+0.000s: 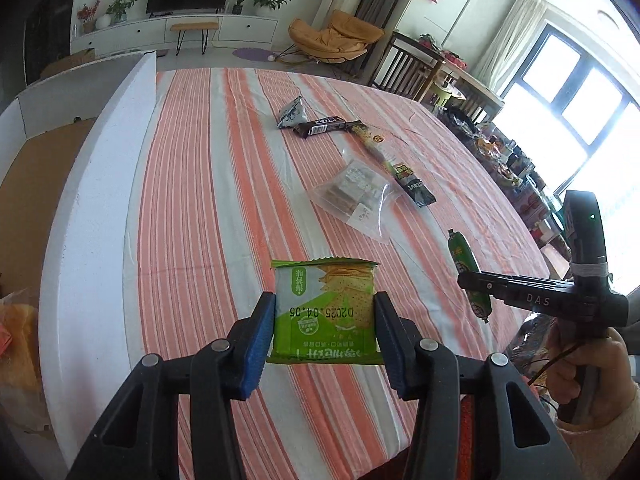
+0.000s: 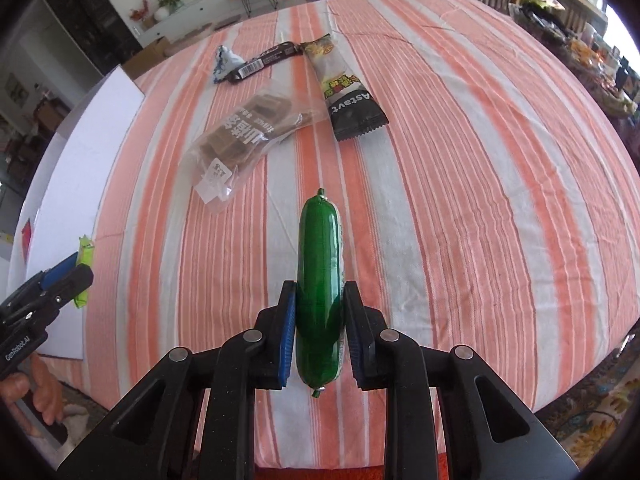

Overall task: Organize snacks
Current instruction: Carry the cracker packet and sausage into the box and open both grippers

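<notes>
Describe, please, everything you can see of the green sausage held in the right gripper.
The green sausage is a plump tube in glossy plastic skin, pinched to a small nub at each end. The right gripper is shut on its lower half, blue pads pressing both sides. It points away from the camera, above the striped tablecloth.

Snack count on striped tablecloth (image 2: 460, 160): 6 items total; 1 green cracker packet (image 1: 324, 312); 1 green sausage (image 2: 320, 292); 1 clear bag of brown bars (image 2: 248, 136); 1 long black-ended stick packet (image 2: 344, 92); 1 dark brown bar with barcode (image 2: 264, 62); 1 small triangular pouch (image 2: 226, 60); grippers in view: 2; white boards at table edge: 1 (image 2: 76, 184).
</notes>
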Tool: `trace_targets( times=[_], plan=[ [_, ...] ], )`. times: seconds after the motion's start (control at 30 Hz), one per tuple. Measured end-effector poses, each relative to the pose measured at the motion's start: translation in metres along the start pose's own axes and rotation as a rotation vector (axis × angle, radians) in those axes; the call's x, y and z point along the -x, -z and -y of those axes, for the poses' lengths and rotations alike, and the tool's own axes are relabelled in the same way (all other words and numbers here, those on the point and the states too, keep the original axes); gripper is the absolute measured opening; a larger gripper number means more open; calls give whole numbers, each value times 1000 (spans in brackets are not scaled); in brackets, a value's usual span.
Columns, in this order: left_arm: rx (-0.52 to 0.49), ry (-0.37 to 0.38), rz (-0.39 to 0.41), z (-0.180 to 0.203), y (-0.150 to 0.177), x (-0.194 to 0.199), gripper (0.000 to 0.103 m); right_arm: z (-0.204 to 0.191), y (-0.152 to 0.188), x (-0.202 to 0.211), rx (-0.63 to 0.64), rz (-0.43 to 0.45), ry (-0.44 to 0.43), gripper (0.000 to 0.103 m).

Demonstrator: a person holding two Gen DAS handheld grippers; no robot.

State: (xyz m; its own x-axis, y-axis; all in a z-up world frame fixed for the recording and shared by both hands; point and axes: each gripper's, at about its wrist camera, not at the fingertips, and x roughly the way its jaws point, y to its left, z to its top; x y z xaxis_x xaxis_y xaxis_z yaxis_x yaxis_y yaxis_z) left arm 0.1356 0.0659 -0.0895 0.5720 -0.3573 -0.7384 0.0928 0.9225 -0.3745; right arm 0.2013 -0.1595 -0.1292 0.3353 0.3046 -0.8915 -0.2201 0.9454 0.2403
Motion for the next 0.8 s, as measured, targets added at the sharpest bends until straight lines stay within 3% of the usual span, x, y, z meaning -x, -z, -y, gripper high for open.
trace_targets(
  times=[0.1,0.23,0.37,0.47,0.53,0.57,0.6,0.73,0.8],
  plan=[
    [17,35,67,-3,2,48,48,-39,-4,20,43,31,-97,23],
    [91,-24,163,-41,-8,108,48,-123,-18,42,144,59,-286,24],
    [174,-227,243,-108,-16,153,48,-222,-26,48,279,56,-438,24],
    [232,-378,264,-159,-17,162,49,-287,-33,39,360,86,-459,24],
    [259,-477,264,-186,-16,158,60,-320,-42,27,397,126,-456,27],
    [273,-514,260,-197,-15,155,70,-331,-45,22,408,151,-443,35],
    [290,-542,260,-204,-12,153,76,-336,-49,19,411,178,-422,53],
    [310,-535,286,-207,5,151,87,-304,-53,27,341,249,-422,61],
    [297,-515,293,-199,9,149,90,-272,-48,31,319,292,-362,67]
  ],
)
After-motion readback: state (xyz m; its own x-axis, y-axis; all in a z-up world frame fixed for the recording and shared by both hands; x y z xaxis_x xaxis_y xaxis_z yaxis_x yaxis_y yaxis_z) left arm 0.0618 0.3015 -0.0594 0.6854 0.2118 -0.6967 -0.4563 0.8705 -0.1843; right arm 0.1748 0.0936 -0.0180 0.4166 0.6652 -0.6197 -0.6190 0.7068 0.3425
